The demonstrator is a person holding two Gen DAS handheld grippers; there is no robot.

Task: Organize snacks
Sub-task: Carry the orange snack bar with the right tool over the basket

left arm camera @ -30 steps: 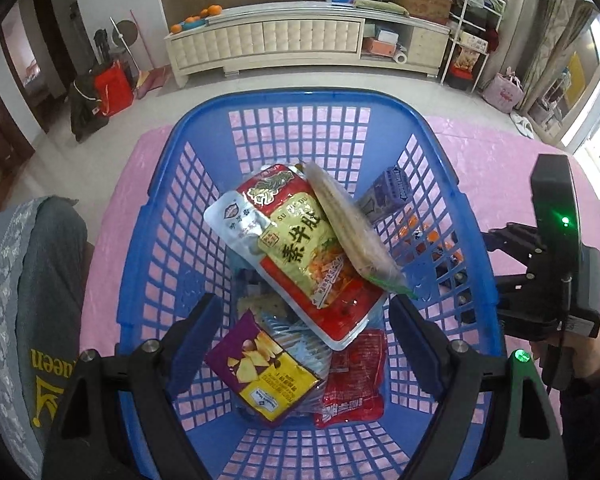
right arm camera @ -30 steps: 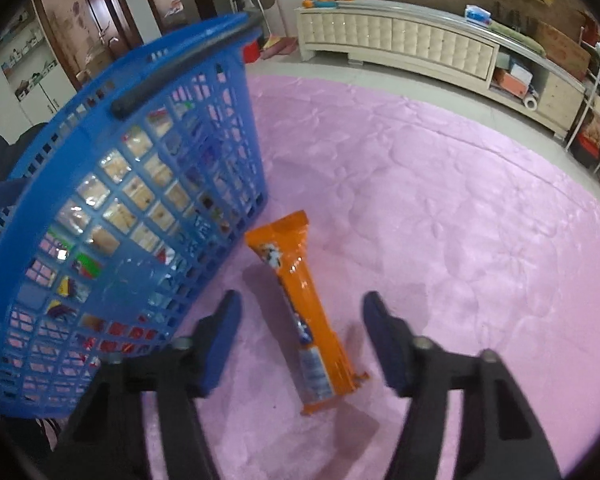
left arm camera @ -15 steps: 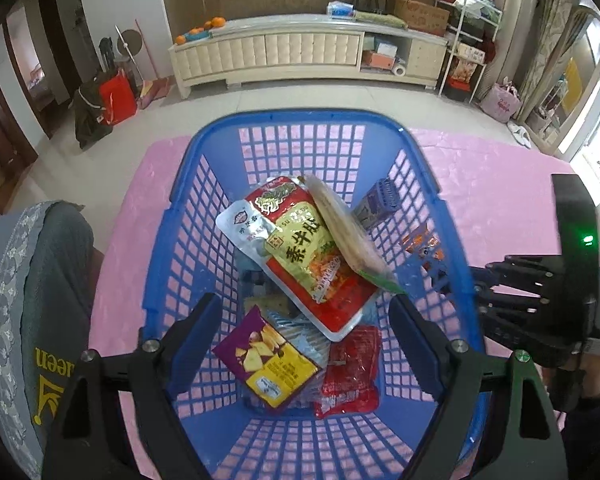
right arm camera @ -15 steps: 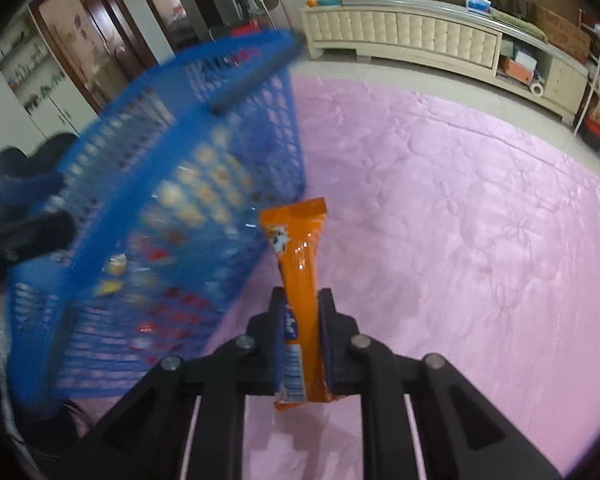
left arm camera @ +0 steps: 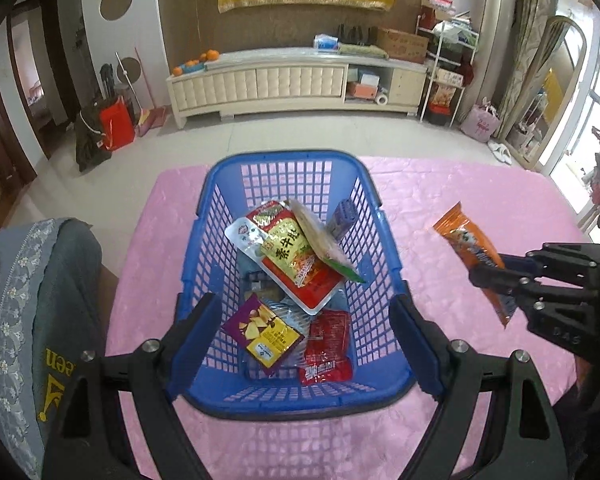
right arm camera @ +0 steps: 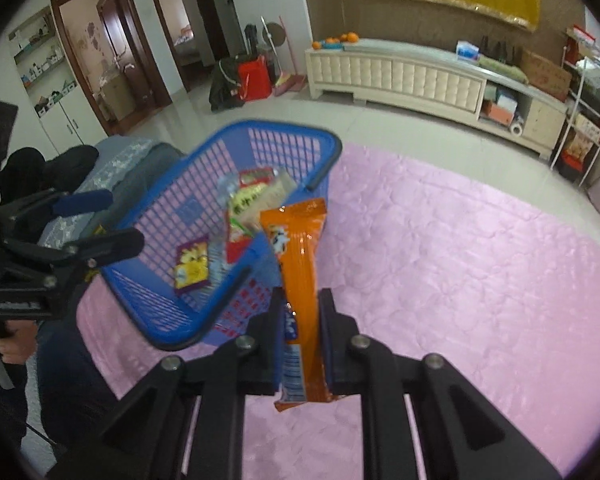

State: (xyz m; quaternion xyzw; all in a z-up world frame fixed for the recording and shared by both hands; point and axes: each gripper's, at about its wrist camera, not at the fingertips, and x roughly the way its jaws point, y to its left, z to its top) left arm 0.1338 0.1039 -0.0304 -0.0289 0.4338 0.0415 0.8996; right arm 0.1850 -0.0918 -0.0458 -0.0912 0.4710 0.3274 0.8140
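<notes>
A blue plastic basket [left arm camera: 384,216] stands on the pink cloth and holds several snack packs: a red-and-yellow pouch [left arm camera: 296,256], a purple chip packet [left arm camera: 264,332] and a red packet [left arm camera: 328,348]. My left gripper [left arm camera: 306,340] hangs open above the basket's near end with nothing between its fingers. To the right of the basket my right gripper [right arm camera: 302,320] is shut on a long orange snack pack [right arm camera: 300,264], held clear of the cloth and pointing up and away. The same orange pack [left arm camera: 466,240] shows in the left wrist view. The basket's rim [right arm camera: 324,152] lies just left of the pack.
The pink tablecloth [left arm camera: 460,184] spreads wide to the right of the basket. A grey chair back with a lace strip [left arm camera: 40,280] stands at the table's left edge. A cream cabinet [left arm camera: 292,80] lines the far wall. A hand [right arm camera: 12,340] grips the left tool.
My right gripper closed on the orange pack, which lay on the cloth beside the basket, and lifted it. My left gripper rose and drew back, so the basket looks smaller.
</notes>
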